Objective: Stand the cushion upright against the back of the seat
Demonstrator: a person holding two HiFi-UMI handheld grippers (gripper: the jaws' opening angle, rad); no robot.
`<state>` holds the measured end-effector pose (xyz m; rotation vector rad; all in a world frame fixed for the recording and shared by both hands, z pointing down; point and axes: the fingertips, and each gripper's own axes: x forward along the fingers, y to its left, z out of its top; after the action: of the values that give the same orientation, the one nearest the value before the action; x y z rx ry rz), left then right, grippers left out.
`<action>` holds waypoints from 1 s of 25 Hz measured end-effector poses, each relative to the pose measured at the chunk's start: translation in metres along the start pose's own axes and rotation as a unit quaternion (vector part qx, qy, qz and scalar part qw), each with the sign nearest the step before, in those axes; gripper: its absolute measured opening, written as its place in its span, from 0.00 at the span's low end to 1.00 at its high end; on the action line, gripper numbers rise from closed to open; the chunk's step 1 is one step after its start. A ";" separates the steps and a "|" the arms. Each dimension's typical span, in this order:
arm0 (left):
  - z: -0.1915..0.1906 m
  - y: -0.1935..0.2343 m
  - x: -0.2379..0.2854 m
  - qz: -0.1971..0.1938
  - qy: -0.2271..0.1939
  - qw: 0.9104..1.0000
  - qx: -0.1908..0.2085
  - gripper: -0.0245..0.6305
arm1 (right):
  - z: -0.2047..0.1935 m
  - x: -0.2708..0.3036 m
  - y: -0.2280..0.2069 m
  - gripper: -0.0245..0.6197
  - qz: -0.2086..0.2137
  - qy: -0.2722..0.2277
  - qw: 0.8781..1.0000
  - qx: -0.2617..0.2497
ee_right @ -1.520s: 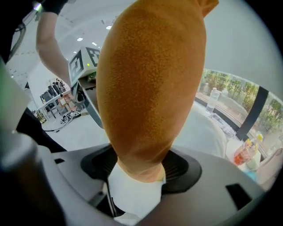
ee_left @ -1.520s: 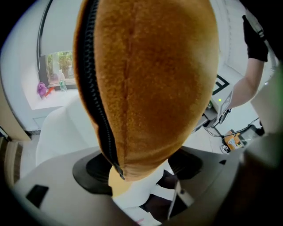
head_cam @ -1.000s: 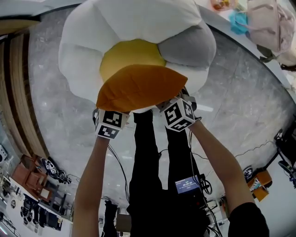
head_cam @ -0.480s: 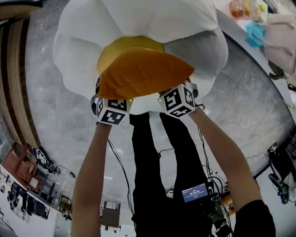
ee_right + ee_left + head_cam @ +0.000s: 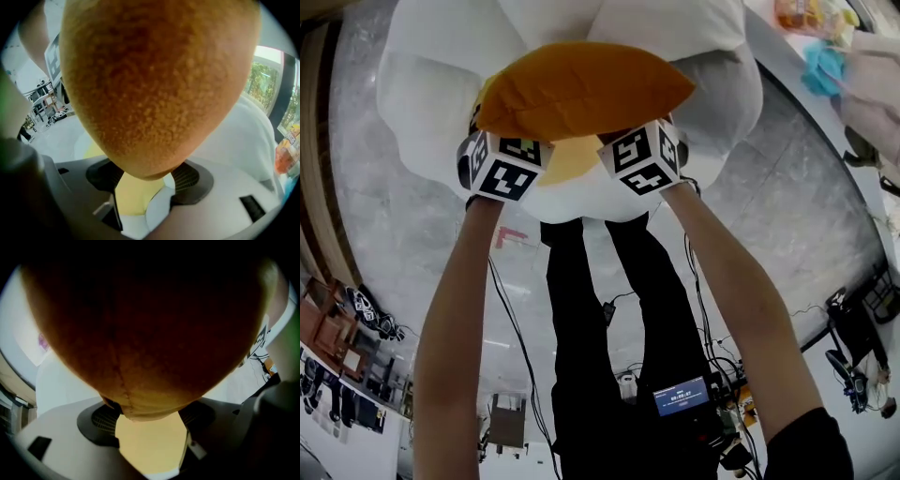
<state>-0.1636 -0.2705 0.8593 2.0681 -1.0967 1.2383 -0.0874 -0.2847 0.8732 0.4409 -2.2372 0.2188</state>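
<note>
white petal seat (image 5: 412, 112) below, floor (image 5: 384, 246) open around

I hold the plump orange cushion (image 5: 581, 89) by its near edge, roughly flat over the white, yellow-centred petal seat (image 5: 412, 103).

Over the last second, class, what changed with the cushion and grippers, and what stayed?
The orange cushion moved up the head view, farther over the white flower seat: it now covers the top of the yellow centre. Left gripper and right gripper carried it there. Unchanged: both stay clamped on its near edge.
</note>
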 end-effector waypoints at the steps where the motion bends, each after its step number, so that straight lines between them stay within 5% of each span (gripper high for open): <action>1: -0.002 0.000 0.005 -0.001 0.008 1.000 0.000 0.65 | -0.004 0.004 -0.001 0.54 0.000 0.004 1.000 0.005; 17: -0.015 0.009 0.051 -0.028 0.086 0.995 0.040 0.65 | -0.036 0.040 -0.008 0.53 -0.009 0.044 0.994 0.102; 25: -0.031 0.007 0.033 -0.051 0.076 0.996 -0.005 0.65 | -0.031 0.044 -0.013 0.55 0.021 0.082 0.986 0.145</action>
<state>-0.1758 -0.2639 0.9031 1.9603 -0.9154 1.3124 -0.0874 -0.2978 0.9268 0.5110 -2.0612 0.5872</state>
